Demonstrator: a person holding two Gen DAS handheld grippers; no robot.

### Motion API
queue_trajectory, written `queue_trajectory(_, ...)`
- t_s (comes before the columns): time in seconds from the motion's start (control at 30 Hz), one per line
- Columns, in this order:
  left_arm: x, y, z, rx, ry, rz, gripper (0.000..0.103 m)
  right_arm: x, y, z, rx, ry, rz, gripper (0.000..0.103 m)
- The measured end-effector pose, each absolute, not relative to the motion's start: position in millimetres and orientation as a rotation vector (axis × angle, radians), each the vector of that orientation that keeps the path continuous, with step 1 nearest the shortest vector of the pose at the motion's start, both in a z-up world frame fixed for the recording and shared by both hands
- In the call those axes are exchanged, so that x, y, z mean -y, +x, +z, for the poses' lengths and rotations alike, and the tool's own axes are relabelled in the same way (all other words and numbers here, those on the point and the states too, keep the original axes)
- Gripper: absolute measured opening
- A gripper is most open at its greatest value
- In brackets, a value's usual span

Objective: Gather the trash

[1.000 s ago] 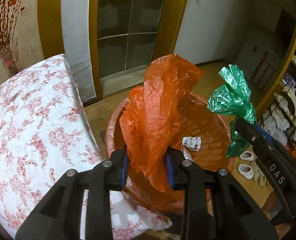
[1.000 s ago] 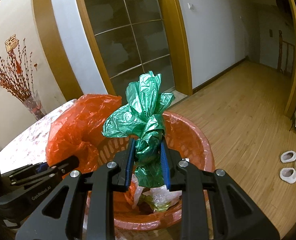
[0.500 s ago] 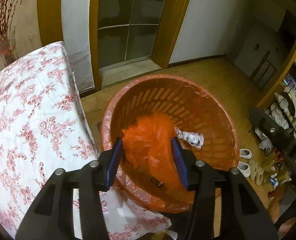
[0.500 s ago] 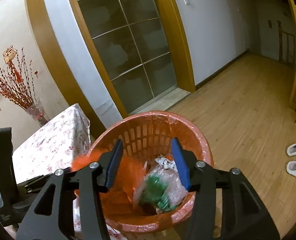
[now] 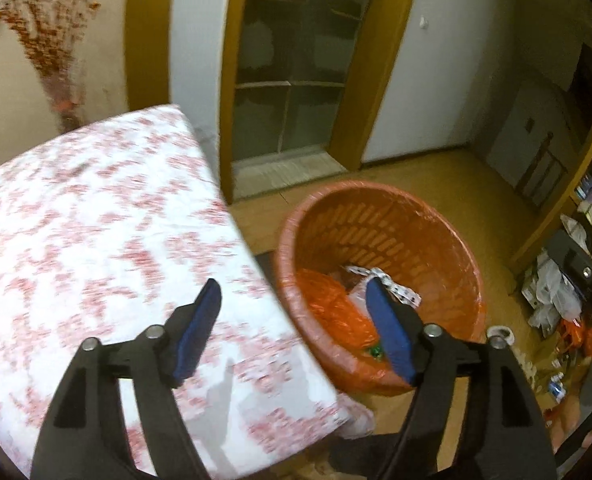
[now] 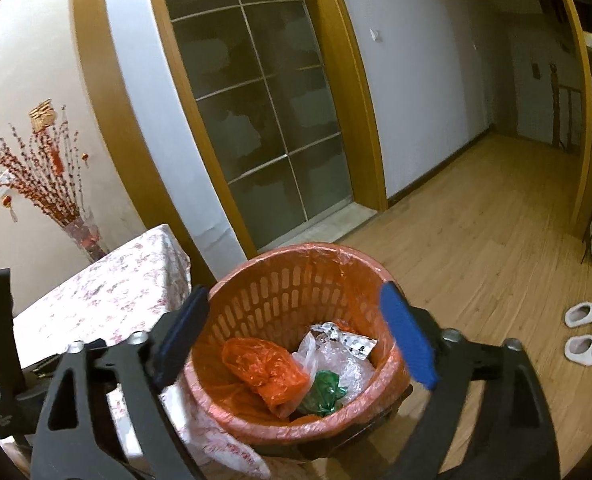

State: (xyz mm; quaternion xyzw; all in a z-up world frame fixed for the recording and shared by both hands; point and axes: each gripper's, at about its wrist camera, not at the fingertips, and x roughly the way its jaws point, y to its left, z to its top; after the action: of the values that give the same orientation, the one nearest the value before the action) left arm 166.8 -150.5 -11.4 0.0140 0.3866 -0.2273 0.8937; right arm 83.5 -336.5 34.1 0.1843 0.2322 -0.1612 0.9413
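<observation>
An orange slotted trash basket (image 6: pixel 280 292) (image 5: pixel 395 232) stands on the wooden floor beside the table. Inside it lie a crumpled orange plastic bag (image 6: pixel 266 368) (image 5: pixel 331 304), a green plastic bag (image 6: pixel 323 392), clear plastic and a printed white wrapper (image 6: pixel 349 340) (image 5: pixel 395 286). My right gripper (image 6: pixel 294 334) hovers over the basket, its jaws opening wide with nothing held between them. My left gripper (image 5: pixel 294 322) is above the table's edge next to the basket, its jaws opening too, and nothing is gripped.
A table with a red-flowered white cloth (image 5: pixel 96 240) (image 6: pixel 108 288) stands left of the basket. A vase of red branches (image 6: pixel 44 184) sits at its far end. Glass sliding doors (image 6: pixel 256 120) lie behind. White slippers (image 6: pixel 579 332) and cluttered shelves (image 5: pixel 567 280) are at the right.
Both grippers let go of their bags, orange from the left and green from the right, and both bags dropped into the basket. The left gripper swung left over the table; both jaws spread wide.
</observation>
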Motion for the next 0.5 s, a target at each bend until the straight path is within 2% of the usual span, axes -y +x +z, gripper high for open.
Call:
queue_trajectory(0.13,119,146,2,-0.728,-0.006,-0.405,0.089,318,68,42,-0.437,0.345,-0.304,0.092)
queue_trajectory(0.23,98,125,12,-0.662,-0.016,-0.352,0.096,301,56,46,-0.412,0.337,-0.263,0.101)
queue_trajectory(0.27,92,117,14,-0.640,-0.016,-0.334,0.097,294,50,47,-0.398,0.334,-0.245,0.101)
queue_trajectory(0.5,49,68,25,-0.549,-0.055,-0.252,0.099,250,21,53,-0.336,0.213,-0.242,0.101)
